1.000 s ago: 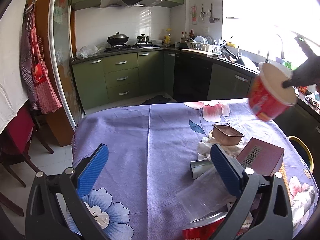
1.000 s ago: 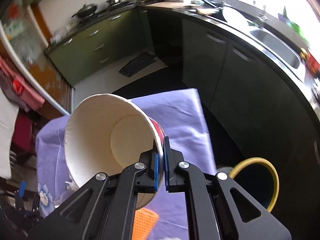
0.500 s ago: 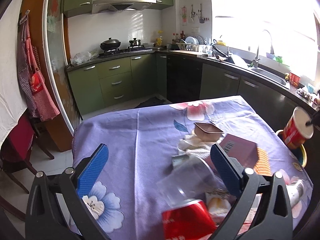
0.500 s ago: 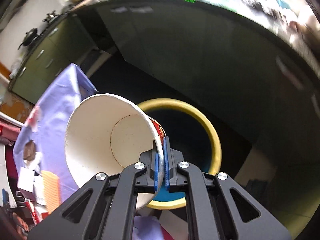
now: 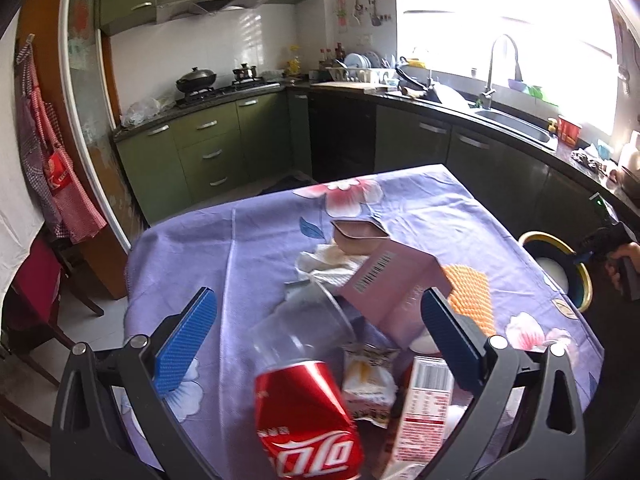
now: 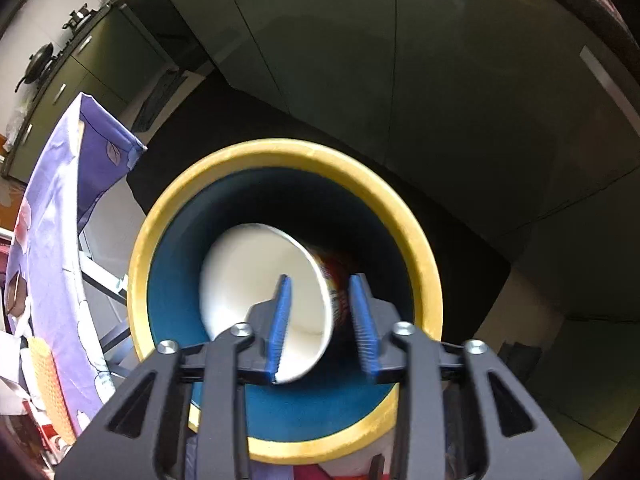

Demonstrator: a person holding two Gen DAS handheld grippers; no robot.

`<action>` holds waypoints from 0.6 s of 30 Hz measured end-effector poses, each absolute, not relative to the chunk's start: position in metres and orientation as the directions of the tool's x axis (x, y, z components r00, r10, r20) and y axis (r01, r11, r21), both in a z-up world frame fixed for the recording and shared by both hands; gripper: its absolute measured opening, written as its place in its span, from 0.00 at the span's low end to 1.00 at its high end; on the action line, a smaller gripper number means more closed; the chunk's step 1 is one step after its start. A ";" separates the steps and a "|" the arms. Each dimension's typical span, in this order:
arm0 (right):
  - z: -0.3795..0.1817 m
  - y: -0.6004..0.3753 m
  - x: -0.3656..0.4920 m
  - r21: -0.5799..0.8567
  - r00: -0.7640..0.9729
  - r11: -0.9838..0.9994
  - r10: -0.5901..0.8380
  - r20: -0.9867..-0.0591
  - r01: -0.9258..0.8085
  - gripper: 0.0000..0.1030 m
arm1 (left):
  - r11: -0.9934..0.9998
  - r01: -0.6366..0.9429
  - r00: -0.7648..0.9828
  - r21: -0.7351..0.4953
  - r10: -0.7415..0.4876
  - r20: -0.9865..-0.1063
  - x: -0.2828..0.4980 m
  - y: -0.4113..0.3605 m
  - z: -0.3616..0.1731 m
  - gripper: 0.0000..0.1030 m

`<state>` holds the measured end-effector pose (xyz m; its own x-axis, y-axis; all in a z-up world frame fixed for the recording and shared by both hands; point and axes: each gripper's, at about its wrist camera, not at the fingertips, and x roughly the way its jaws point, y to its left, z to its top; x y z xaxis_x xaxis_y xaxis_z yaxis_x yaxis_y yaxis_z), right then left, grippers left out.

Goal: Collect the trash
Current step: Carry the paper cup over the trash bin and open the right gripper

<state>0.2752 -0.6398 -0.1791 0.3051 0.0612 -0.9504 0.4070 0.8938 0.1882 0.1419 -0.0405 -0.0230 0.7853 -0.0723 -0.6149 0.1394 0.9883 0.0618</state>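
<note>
Your right gripper points down into the yellow-rimmed bin beside the tabletop's right edge; its jaws have just been opening, and the paper cup lies loose between them, tilted inside the bin. Your left gripper hangs wide apart over the trash near the tabletop's front edge: red can, clear cup, pink box.
</note>
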 end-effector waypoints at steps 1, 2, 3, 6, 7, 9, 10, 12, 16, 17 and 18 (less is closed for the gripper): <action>-0.176 -0.639 0.275 0.197 0.312 0.895 0.068 -0.947 0.401 0.33 | 0.988 0.147 0.780 0.057 -0.080 -0.620 0.142 -0.043 -0.023 0.94; -0.172 -0.637 0.272 0.212 0.327 0.895 0.080 -0.942 0.392 0.34 | 0.986 0.154 0.776 0.056 -0.086 -0.624 0.142 -0.046 -0.023 0.94; -0.167 -0.635 0.270 0.221 0.338 0.896 0.086 -0.937 0.385 0.34 | 0.986 0.159 0.774 0.056 -0.089 -0.626 0.143 -0.048 -0.024 0.94; -0.149 -0.631 0.252 0.243 0.378 0.903 0.098 -0.920 0.355 0.37 | 0.982 0.180 0.767 0.060 -0.102 -0.633 0.145 -0.057 -0.025 0.94; -0.143 -0.627 0.247 0.246 0.390 0.906 0.100 -0.915 0.344 0.37 | 0.981 0.187 0.764 0.061 -0.106 -0.636 0.145 -0.059 -0.025 0.94; -0.131 -0.616 0.233 0.256 0.418 0.915 0.110 -0.902 0.311 0.40 | 0.980 0.190 0.757 0.060 -0.108 -0.645 0.145 -0.061 -0.027 0.94; -0.125 -0.610 0.225 0.264 0.431 0.919 0.119 -0.894 0.293 0.41 | 0.981 0.187 0.750 0.054 -0.107 -0.653 0.146 -0.060 -0.028 0.94; -0.118 -0.601 0.214 0.279 0.446 0.923 0.139 -0.884 0.266 0.42 | 0.984 0.177 0.731 0.039 -0.105 -0.674 0.144 -0.057 -0.031 0.94; -0.110 -0.571 0.194 0.274 0.453 0.942 0.162 -0.877 0.195 0.43 | 0.991 0.126 0.682 0.043 -0.055 -0.729 0.142 -0.045 -0.043 0.94; -0.109 -0.565 0.192 0.274 0.452 0.944 0.167 -0.876 0.183 0.43 | 0.993 0.112 0.664 0.046 -0.040 -0.747 0.143 -0.042 -0.047 0.94; -0.108 -0.559 0.191 0.274 0.449 0.947 0.174 -0.876 0.168 0.44 | 0.994 0.101 0.650 0.051 -0.027 -0.760 0.144 -0.038 -0.050 0.94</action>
